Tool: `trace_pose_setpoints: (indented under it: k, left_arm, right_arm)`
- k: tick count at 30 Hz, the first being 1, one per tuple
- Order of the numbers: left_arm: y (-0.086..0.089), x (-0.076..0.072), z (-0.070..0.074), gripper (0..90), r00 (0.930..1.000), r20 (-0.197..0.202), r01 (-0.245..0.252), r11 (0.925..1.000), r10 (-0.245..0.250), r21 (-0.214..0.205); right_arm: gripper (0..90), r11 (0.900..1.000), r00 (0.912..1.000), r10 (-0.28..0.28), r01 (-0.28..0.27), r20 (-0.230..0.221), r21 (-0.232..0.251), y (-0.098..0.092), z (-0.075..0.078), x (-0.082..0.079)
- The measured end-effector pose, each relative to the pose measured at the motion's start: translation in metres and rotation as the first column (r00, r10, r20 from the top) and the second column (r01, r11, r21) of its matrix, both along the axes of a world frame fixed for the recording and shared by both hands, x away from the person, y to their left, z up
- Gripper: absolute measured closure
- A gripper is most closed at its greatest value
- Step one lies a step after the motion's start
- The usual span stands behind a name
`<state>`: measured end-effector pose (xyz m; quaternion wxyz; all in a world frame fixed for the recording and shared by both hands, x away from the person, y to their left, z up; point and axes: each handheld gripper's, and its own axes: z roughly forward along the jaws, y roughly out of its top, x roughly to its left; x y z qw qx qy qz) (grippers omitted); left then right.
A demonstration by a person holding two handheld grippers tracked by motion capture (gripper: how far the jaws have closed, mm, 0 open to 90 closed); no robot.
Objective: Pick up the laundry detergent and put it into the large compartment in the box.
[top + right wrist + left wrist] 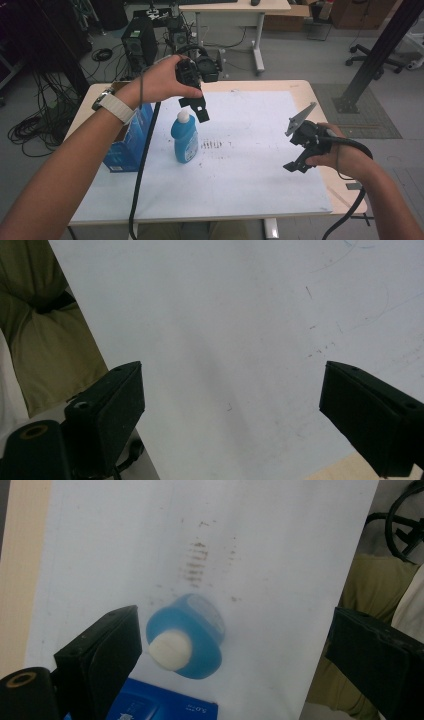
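- We work at one counter [300, 92], covered by one large white sheet [250, 150] that carries a patch of dark smudges [211, 144] near its middle.
- One blue carton [131, 137] stands at the sheet's 9 o'clock edge, just beside the bottle.
- One blue bottle [184, 137] with a white cap [183, 116] stands upright on the sheet, at about 9 o'clock from the smudges. It is the thing we are going for.
- We hold two grippers. The left gripper [200, 107] hangs above the bottle, pointing down, its jaws spread wide with nothing between them. In the left gripper view the cap [170, 650] sits close against the left-hand jaw rather than midway, and the bottle's body [200, 640] lies off-centre too.
- The right gripper [296, 165] waits well apart at 3 o'clock over bare sheet, jaws likewise spread and empty.
- To do the step well, we judge that we should first shift the left gripper so the bottle sits midway between the jaws, then come straight down and close on the body below the cap, where the grip is broader and less likely to slip.
- We should keep the near jaw off the carton, which stands close enough to be knocked, and lower gently so that the bottle does not tip.
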<state>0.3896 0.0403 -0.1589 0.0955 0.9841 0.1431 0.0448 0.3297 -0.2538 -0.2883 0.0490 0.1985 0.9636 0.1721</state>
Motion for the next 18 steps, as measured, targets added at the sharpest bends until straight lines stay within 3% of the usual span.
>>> trace_pose_setpoints:
  k: [10,15,18]
  left_arm:
    - [0.0026,0.0015,0.0016,7.7,0.9998,-0.002,-0.021,0.9998,0.021,0.000]
    - [0.0034,0.0006,0.0028,7.6,0.9984,0.002,-0.057,0.9984,0.057,0.000]
    - [0.0055,0.0015,0.0055,7.0,0.9959,0.001,-0.090,0.9956,0.090,-0.027]
  right_arm:
    - [11.0,1.0000,1.0000,-0.008,0.008,-0.003,-0.002,-0.0004,0.0006,0.0000]
    - [11.0,1.0000,1.0000,-0.002,0.002,-0.002,-0.002,0.0013,-0.0010,0.0009]
    - [11.0,1.0000,1.0000,0.001,-0.001,-0.005,-0.002,0.0026,-0.0015,0.0010]
